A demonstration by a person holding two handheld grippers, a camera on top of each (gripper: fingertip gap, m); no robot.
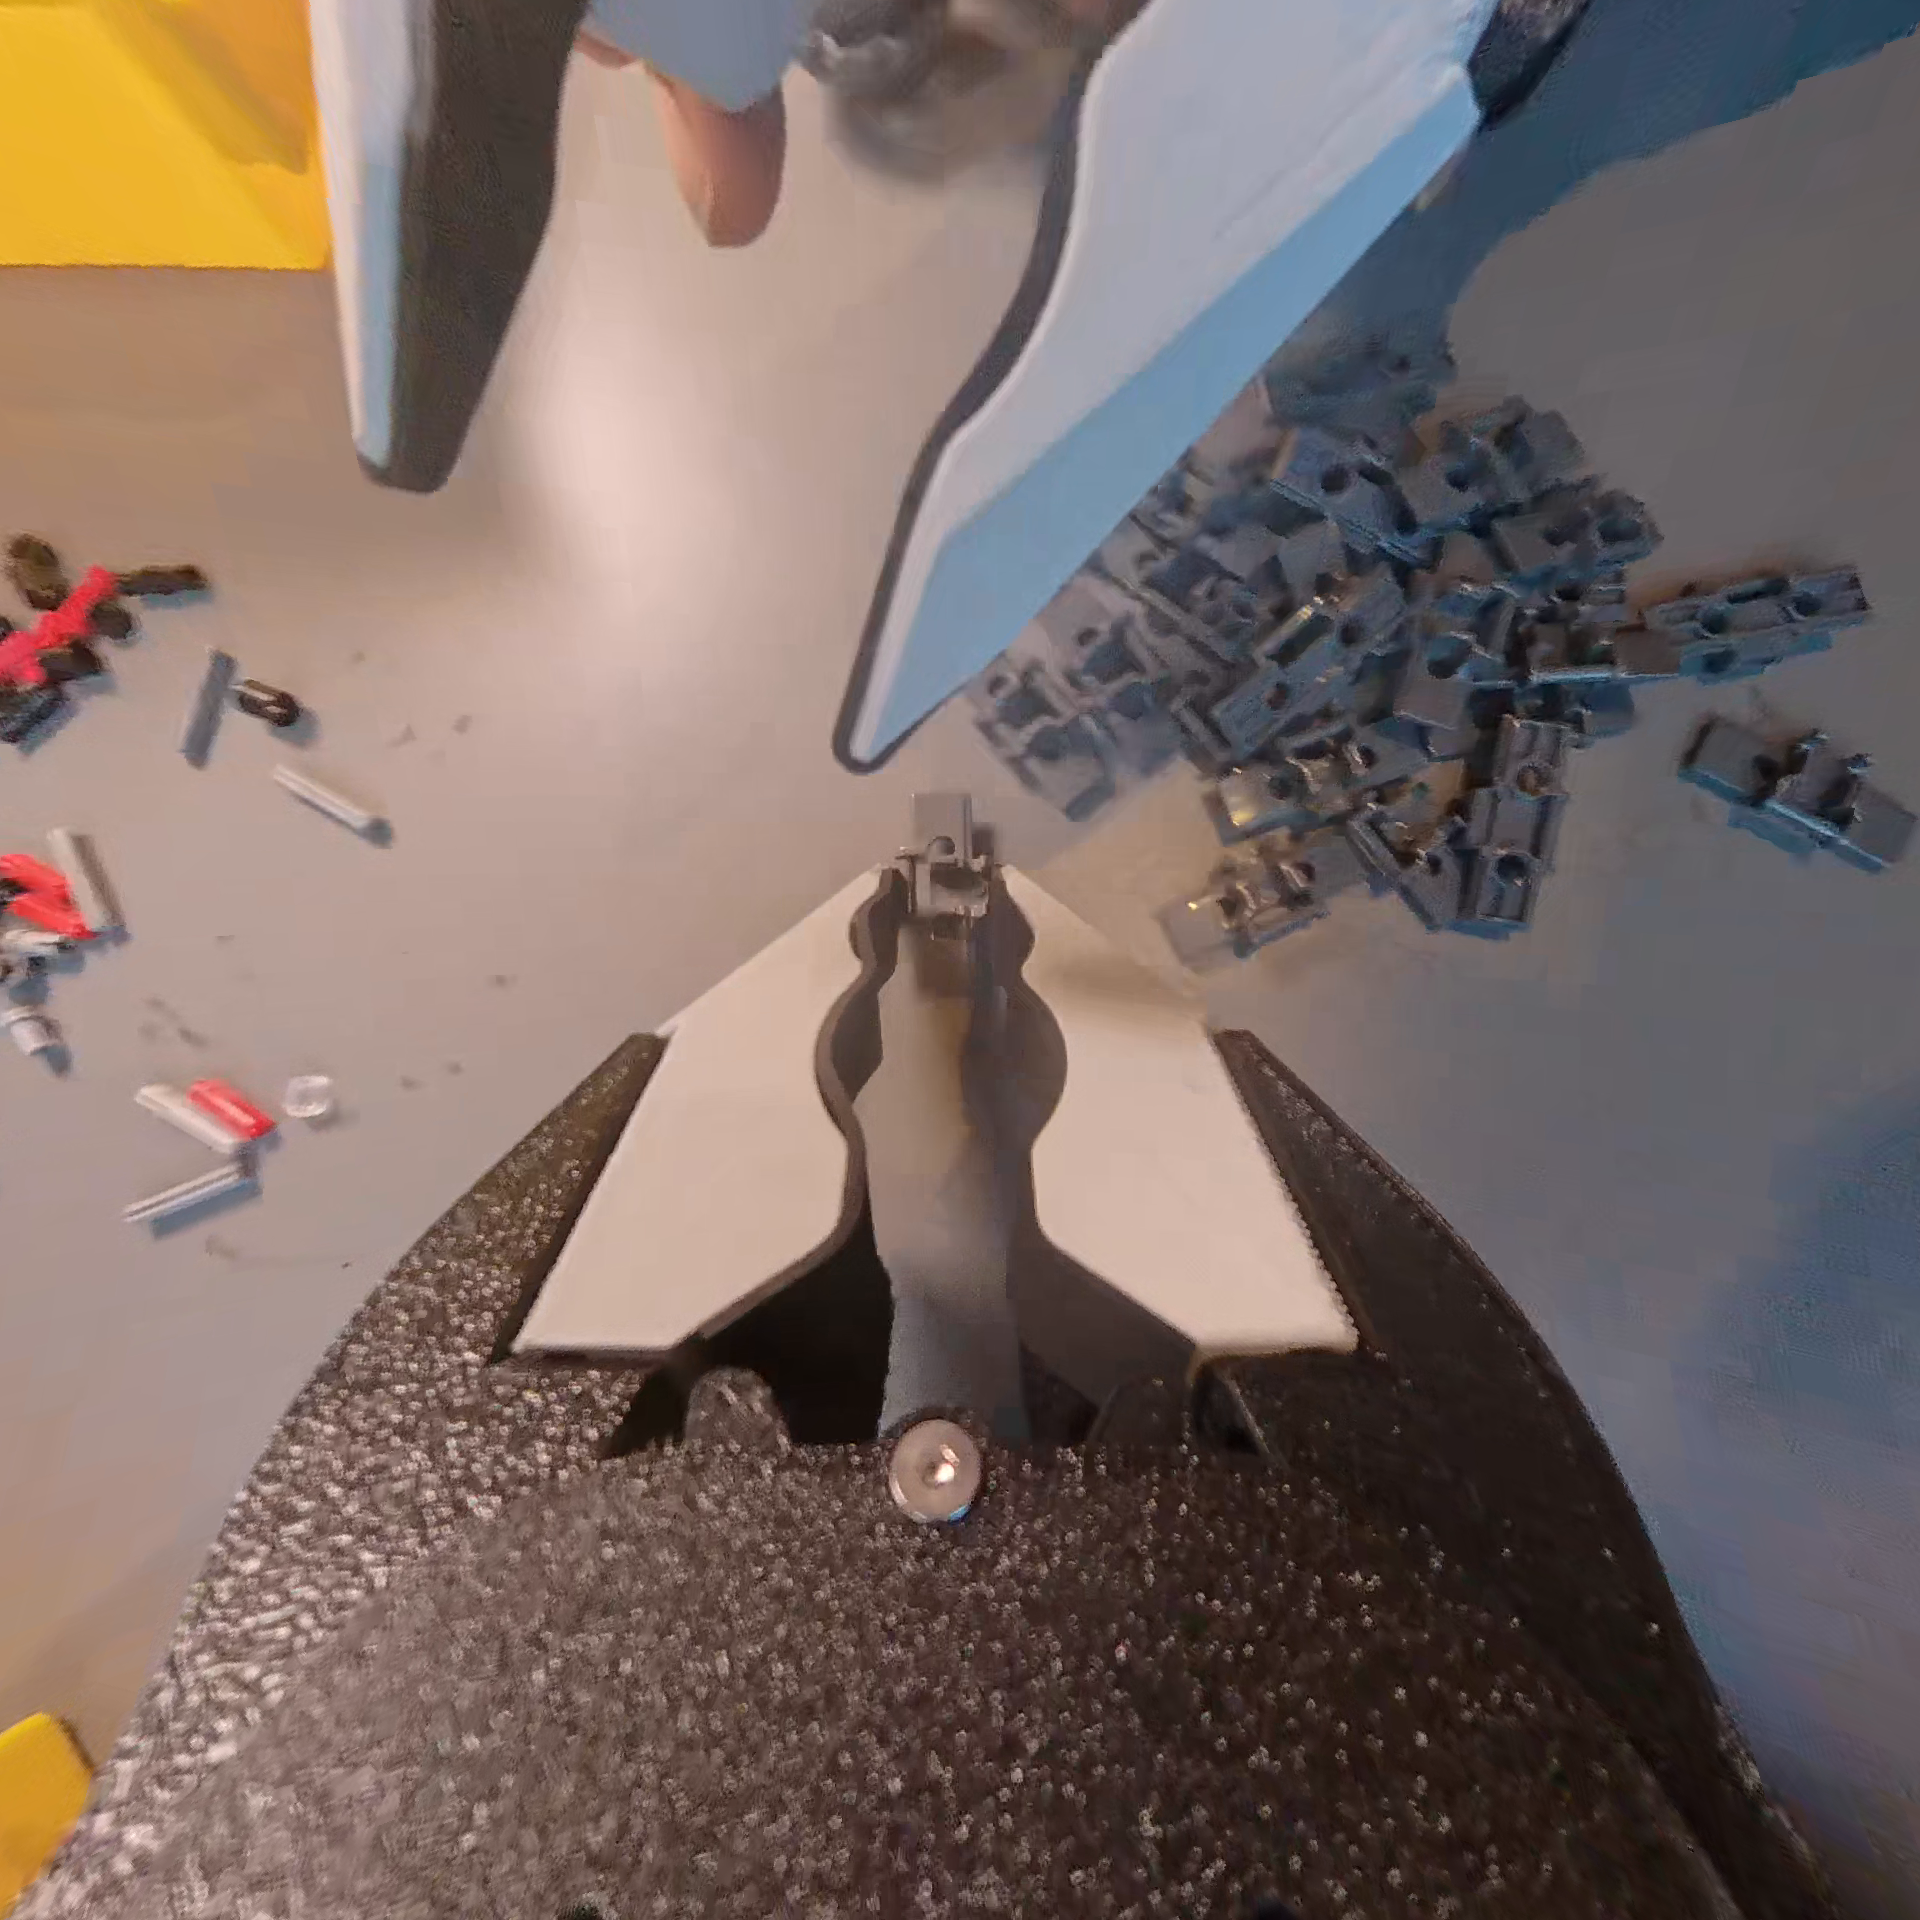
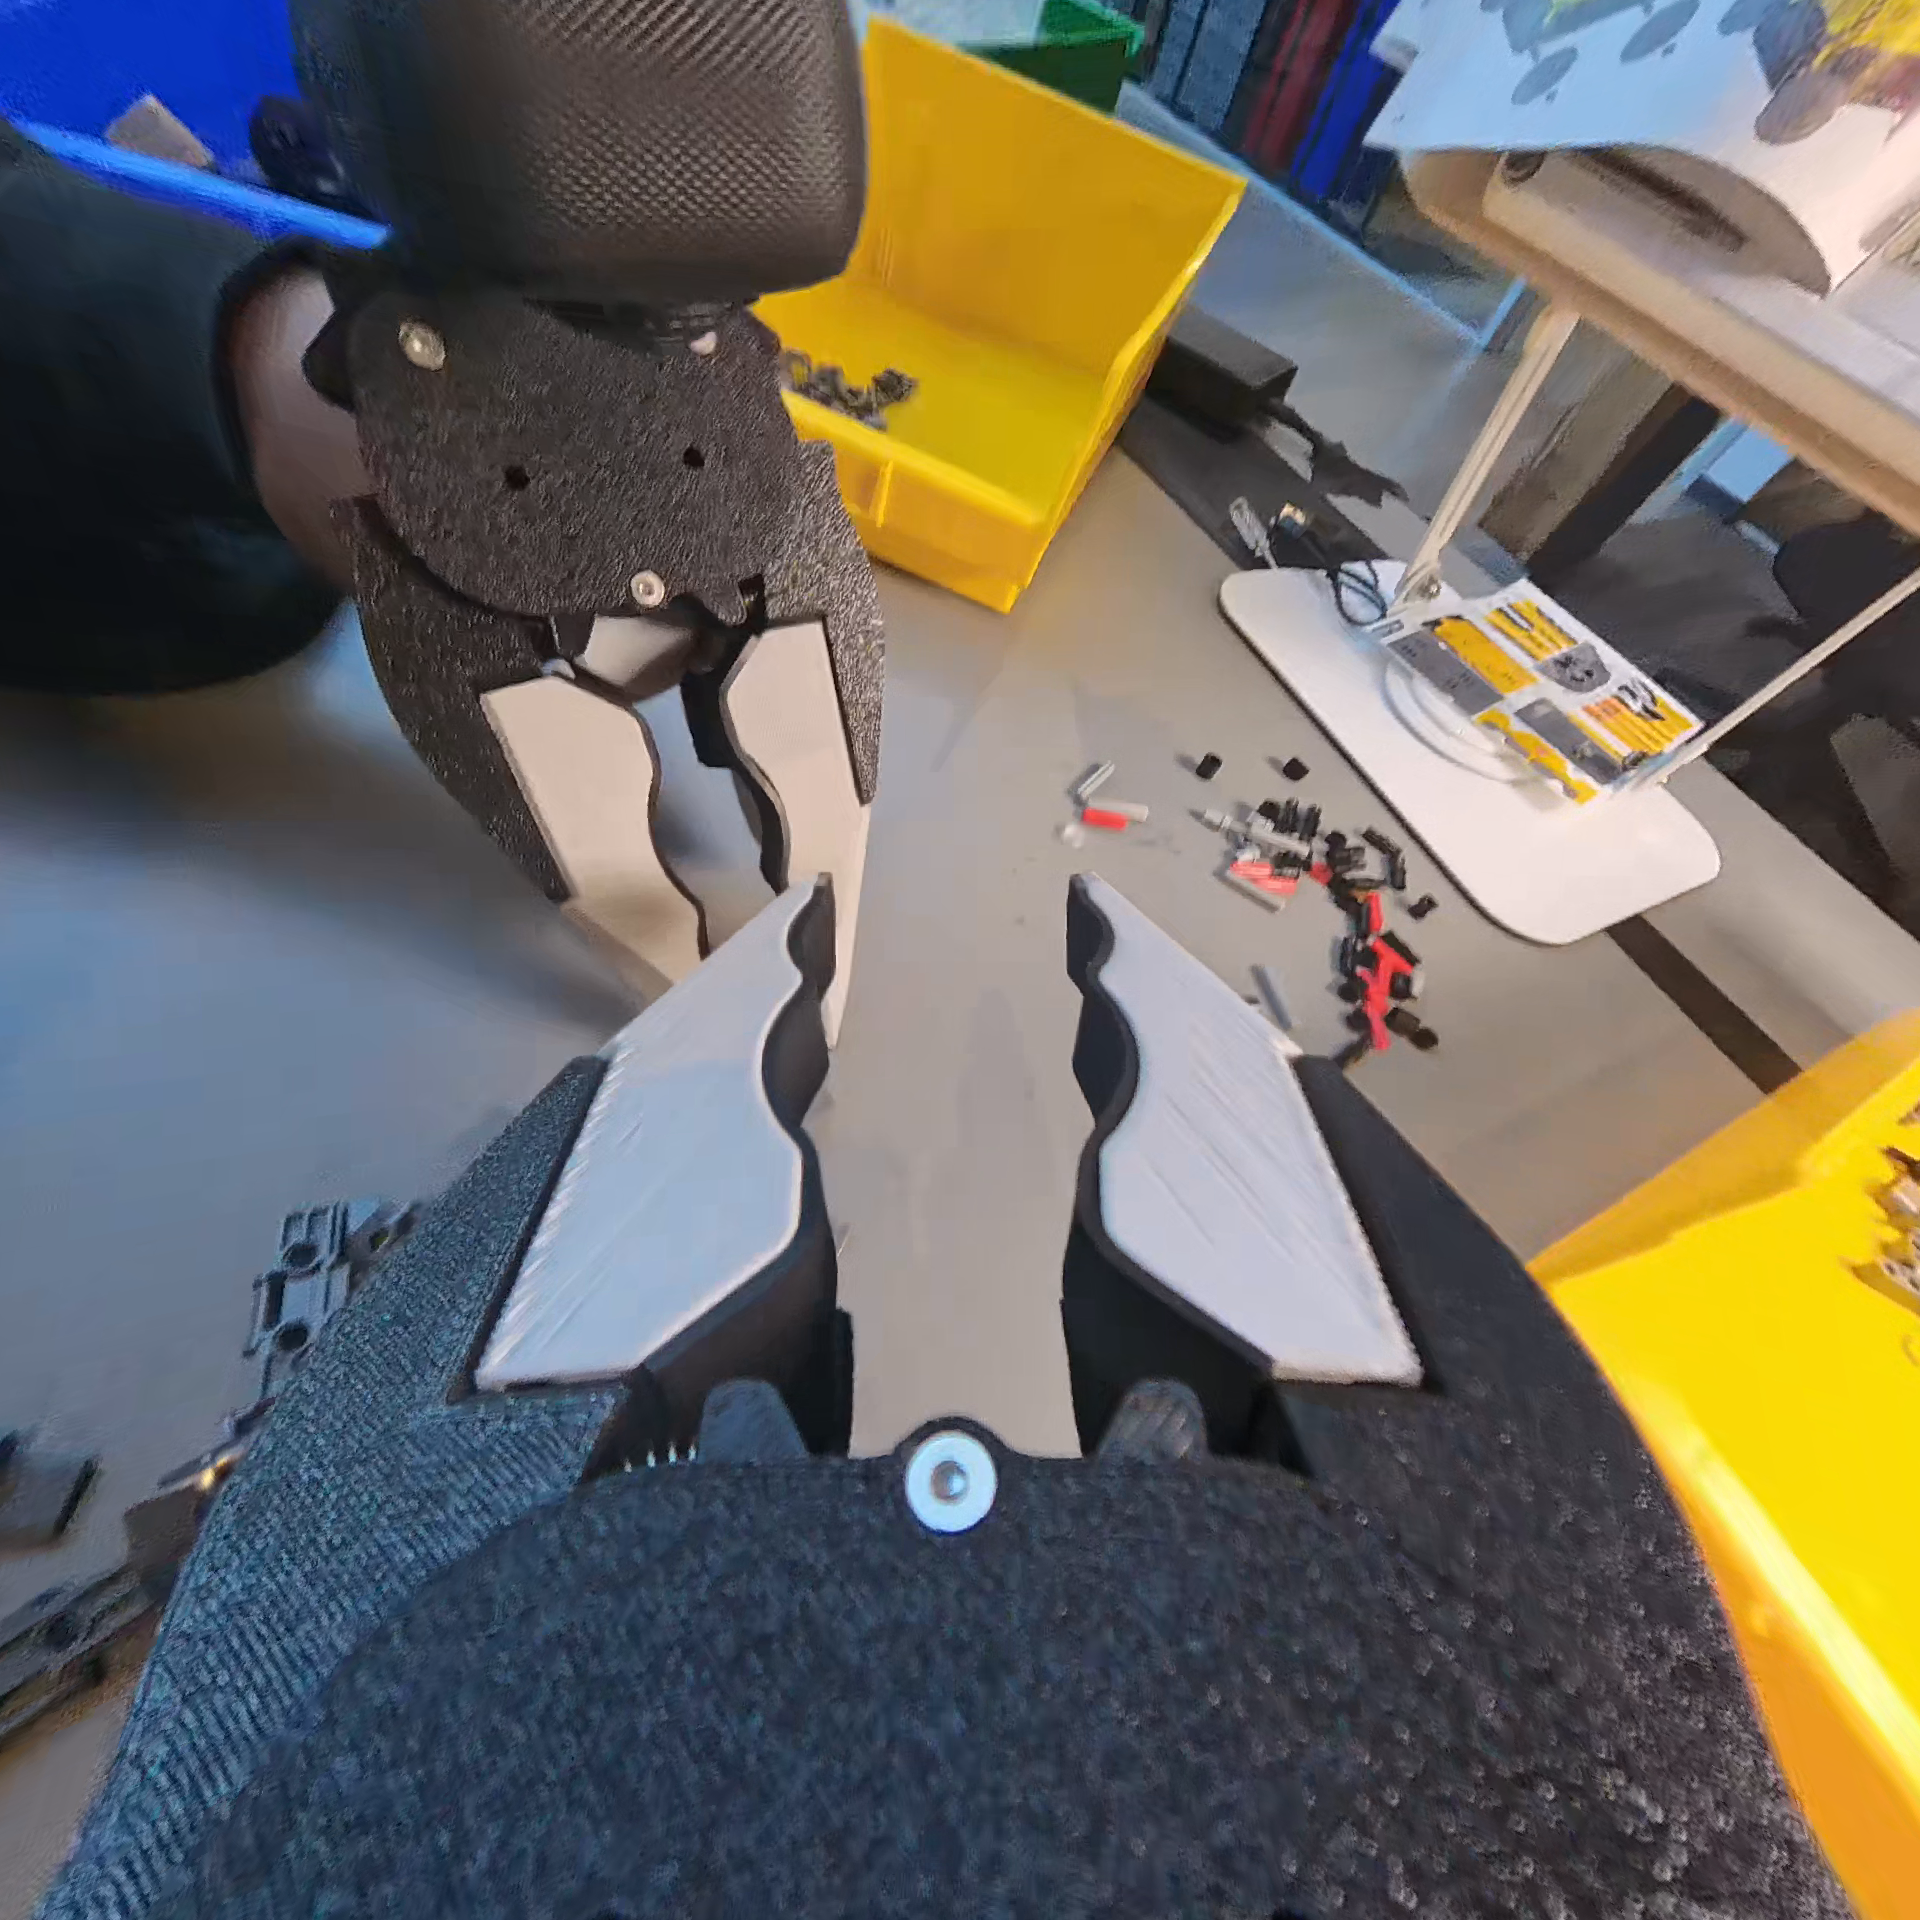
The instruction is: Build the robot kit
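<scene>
Pinching a small grey clip (image 1: 943, 868) at its tips, the left gripper (image 1: 940, 883) hovers beside the grey pile (image 1: 1382, 665) while the right gripper (image 2: 951, 904) waits above the surface (image 2: 966, 727), fingers wide and empty.

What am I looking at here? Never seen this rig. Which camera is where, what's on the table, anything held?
No robot arm: a person carries a hand-held gripper in each hand, each with a camera looking along its fingers. The left wrist view shows the left hand-held gripper shut on a small grey plastic part. The right wrist view shows the right hand-held gripper open and empty, facing the left one. On the grey table: a pile of grey parts, scattered red, black and grey small pieces, yellow bins and a white stand base.
</scene>
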